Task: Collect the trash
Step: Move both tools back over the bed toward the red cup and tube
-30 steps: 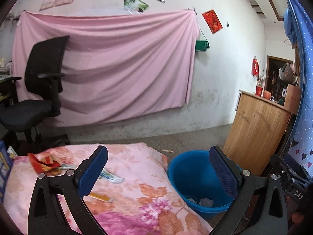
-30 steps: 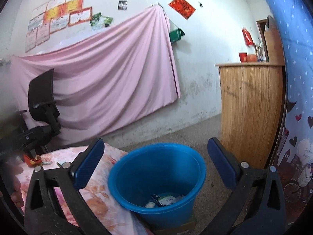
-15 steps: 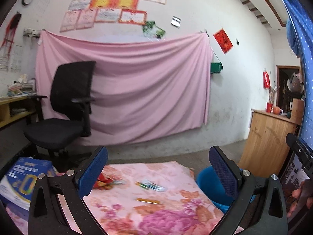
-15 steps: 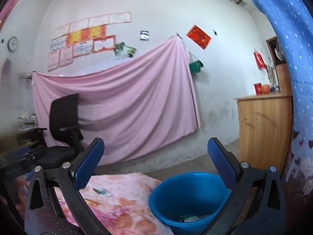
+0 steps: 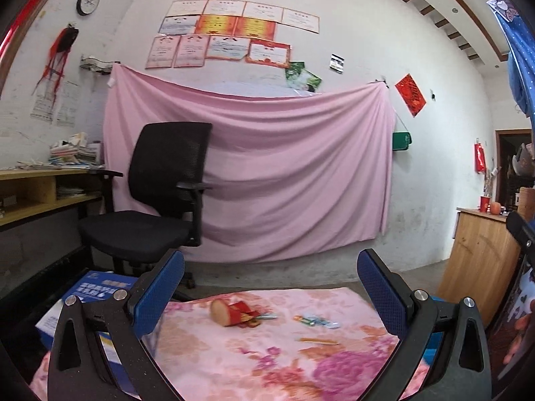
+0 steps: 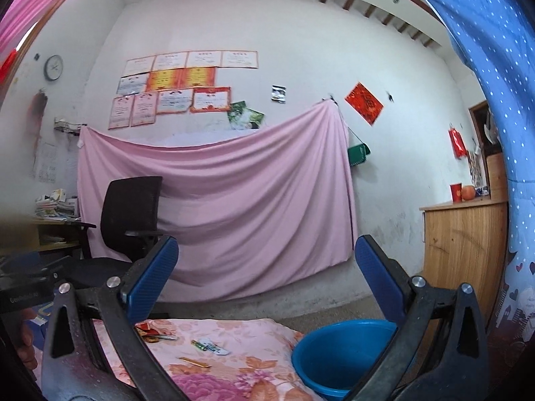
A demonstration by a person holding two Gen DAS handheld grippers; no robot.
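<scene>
Litter lies lower centre on the floral quilt (image 5: 267,361): red wrapper (image 5: 234,312), green-white packet (image 5: 316,321), yellow strip (image 5: 319,341); blue basin (image 6: 337,354) sits lower right, just beside the quilt. Left gripper (image 5: 271,295) and right gripper (image 6: 267,282) both have fingers spread wide, holding nothing, raised above the quilt.

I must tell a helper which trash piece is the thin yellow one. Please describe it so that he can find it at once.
Look at the floral blanket beside the blue bucket. Three trash pieces lie there: a red cup, a green-white wrapper, and nearest the camera the yellow strip. It alone is flat, narrow and plain yellow.
</scene>
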